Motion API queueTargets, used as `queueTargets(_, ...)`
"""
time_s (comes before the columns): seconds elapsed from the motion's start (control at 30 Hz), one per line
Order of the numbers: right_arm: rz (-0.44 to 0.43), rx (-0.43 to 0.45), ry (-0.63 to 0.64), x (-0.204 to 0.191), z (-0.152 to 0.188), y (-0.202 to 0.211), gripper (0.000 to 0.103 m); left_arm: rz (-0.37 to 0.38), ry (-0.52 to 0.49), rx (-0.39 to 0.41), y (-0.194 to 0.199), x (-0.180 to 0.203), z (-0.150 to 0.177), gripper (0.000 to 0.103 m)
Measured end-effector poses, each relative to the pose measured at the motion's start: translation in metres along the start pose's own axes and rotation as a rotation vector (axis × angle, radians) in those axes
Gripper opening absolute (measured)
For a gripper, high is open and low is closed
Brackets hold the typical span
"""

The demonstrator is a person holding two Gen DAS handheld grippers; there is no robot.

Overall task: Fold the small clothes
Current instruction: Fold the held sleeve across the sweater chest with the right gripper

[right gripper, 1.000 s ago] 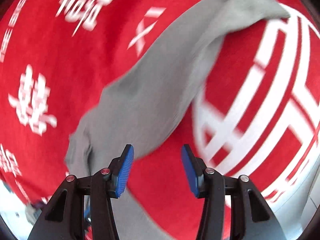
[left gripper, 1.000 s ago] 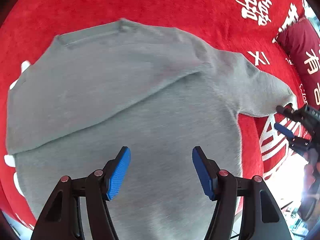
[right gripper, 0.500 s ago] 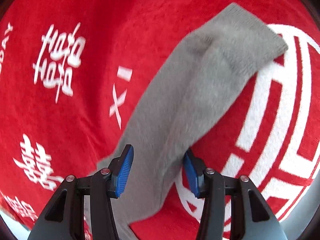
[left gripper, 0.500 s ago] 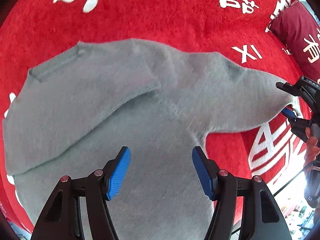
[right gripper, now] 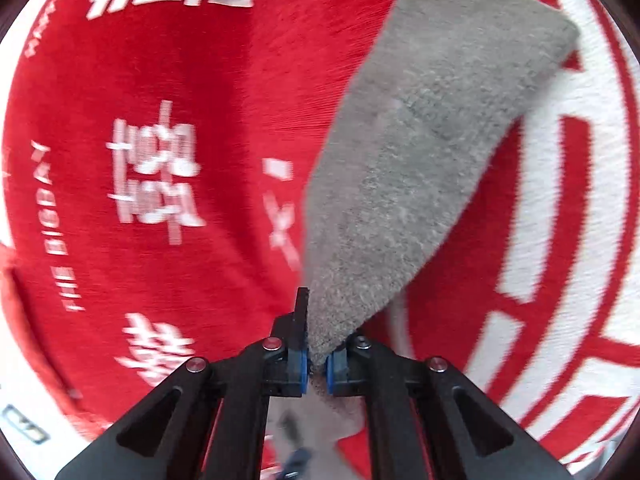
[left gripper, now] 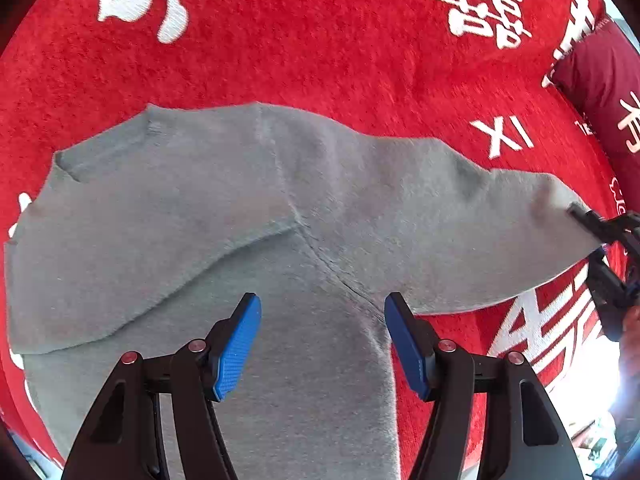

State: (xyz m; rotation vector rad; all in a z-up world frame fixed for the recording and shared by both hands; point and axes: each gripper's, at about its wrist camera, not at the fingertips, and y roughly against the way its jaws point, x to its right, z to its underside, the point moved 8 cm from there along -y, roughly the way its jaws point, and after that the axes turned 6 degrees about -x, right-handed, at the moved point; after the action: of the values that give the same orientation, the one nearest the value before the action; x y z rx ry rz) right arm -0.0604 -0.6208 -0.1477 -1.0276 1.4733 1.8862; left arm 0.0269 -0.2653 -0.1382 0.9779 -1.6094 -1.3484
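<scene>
Surface: red plush blanket [left gripper: 352,60], white printed Chinese characters and Latin lettering, covering nearly the whole view. Large white ring-and-bar emblem [right gripper: 580,208] at the right of the right wrist view. Dark red cushion [left gripper: 600,76] with white characters, upper right edge. Bright daylight glare [left gripper: 592,396] at lower right; room beyond indistinct.

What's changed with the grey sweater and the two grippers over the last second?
The right gripper closed on the sweater's sleeve and now pinches it; before, its jaws were open. The left gripper stayed open above the sweater's body, holding nothing.
</scene>
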Motion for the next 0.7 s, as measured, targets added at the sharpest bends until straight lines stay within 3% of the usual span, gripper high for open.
queueTargets(0.2, -0.105, -0.046, 0.079, -0.042, 0.009, -0.004, 0.006, -0.062, 0.081, 0.114, 0.018, -0.042, -0.02, 0.066)
queueTargets(0.33, -0.124, -0.077, 0.138, -0.064, 0.024, -0.014, 0.006, -0.089, 0.123, 0.094, -0.001, -0.068, -0.028, 0.065)
queueTargets(0.4, -0.126, -0.092, 0.158, -0.074, 0.032, -0.021, 0.006, -0.072, 0.121, 0.006, -0.022, -0.07, -0.023, 0.065)
queueTargets(0.57, -0.115, -0.107, 0.194, -0.085, 0.052, -0.027, 0.006, -0.111, -0.096, 0.041, -0.019, -0.044, -0.001, 0.066)
queueTargets(0.7, -0.111, -0.104, 0.211, -0.091, 0.065, -0.031, 0.006, -0.021, -0.032, 0.036, -0.006, -0.053, 0.011, 0.066)
